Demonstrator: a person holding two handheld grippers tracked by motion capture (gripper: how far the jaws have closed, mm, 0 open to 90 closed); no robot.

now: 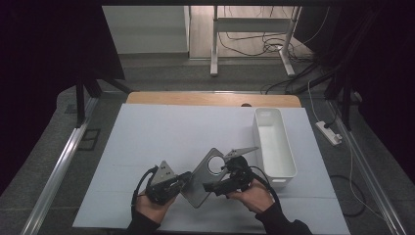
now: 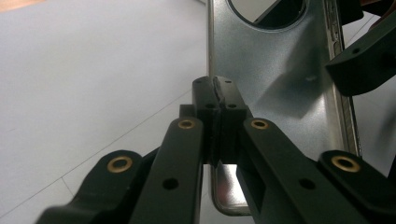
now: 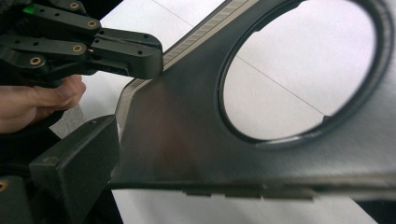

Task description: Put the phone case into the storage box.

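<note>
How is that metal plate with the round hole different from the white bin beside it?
The metal plate is grey, shiny and flat, pierced by a round hole; the white bin is matte, deep and open-topped. The plate is held tilted between the left gripper and right gripper; the bin stands alone on the white table. Both are longer than wide.

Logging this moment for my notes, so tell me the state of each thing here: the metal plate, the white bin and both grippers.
Metal plate: held off the table, tilted, round hole unobstructed.
White bin: upright on the table, empty.
Left gripper: shut on the metal plate's edge.
Right gripper: at the plate's other side, one jaw against its edge; grip unclear.
</note>
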